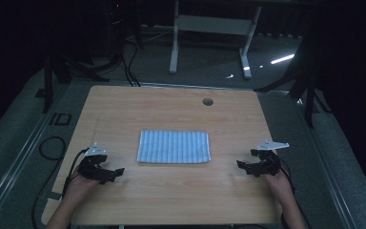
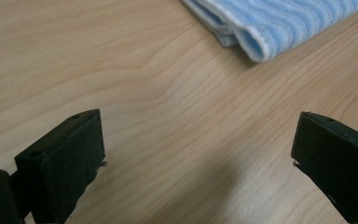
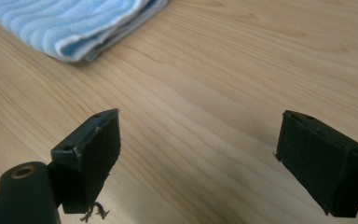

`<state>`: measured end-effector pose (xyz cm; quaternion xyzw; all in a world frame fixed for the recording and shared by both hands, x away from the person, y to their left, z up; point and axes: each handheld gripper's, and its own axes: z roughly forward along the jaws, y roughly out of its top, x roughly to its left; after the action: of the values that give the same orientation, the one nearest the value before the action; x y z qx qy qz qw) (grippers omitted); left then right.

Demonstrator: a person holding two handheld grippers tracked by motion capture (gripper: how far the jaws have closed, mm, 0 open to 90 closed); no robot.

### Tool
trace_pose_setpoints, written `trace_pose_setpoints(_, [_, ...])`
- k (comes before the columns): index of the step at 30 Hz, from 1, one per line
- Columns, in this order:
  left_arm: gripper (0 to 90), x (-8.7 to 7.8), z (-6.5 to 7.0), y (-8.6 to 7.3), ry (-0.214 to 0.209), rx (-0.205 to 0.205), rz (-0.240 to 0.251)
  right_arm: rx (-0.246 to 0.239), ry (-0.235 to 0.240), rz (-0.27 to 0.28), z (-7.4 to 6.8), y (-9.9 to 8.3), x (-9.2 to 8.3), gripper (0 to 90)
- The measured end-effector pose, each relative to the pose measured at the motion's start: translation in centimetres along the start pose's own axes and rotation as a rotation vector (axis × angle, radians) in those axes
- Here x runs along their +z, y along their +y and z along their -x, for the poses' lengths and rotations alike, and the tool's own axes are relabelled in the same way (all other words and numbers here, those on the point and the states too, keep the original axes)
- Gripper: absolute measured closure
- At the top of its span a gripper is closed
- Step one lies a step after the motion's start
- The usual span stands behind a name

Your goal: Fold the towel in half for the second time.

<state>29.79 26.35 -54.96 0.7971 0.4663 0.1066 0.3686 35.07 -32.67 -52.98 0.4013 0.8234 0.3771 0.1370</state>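
Note:
A folded blue-and-white striped cloth [image 1: 174, 147] lies flat in the middle of the wooden table [image 1: 171, 200]. My left gripper [image 1: 115, 172] rests low over the table to the cloth's left, jaws wide apart with nothing between them. In the left gripper view the cloth's corner [image 2: 270, 23] sits at the upper right, beyond the left gripper [image 2: 198, 154]. My right gripper [image 1: 242, 164] is to the cloth's right, also open and empty. The right gripper view has the cloth's corner [image 3: 70, 25] at the upper left, ahead of the right gripper [image 3: 198, 154].
A round grommet hole [image 1: 208, 101] sits near the table's far edge. Behind the table stands a white desk frame [image 1: 209, 28] on the dark floor. Cables [image 1: 52, 148] trail off the table's left side.

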Motion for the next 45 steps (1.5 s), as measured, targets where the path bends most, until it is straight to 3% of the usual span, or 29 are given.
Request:
trace_pose_setpoints(20, [2.4,-1.9,-1.5,-2.0,0.026,-0.065,0.034,0.089,-0.1,0.043,1.9,-3.3,-3.6,13.5])
trace_pose_setpoints(26, [2.4,-2.2,-1.7,-2.4,0.028,-0.074,0.054,0.111,-0.121,0.059,2.2,-3.8,-3.9,13.6])
trace_pose_setpoints(41, [2.4,-2.0,-1.3,-2.6,0.048,-0.061,0.066,0.101,-0.133,0.064,2.4,-3.8,-3.8,13.7])
trace_pose_setpoints(45, [2.4,-2.1,-1.3,-2.7,0.047,-0.054,0.068,0.084,-0.15,0.039,2.3,-3.7,-3.4,13.8])
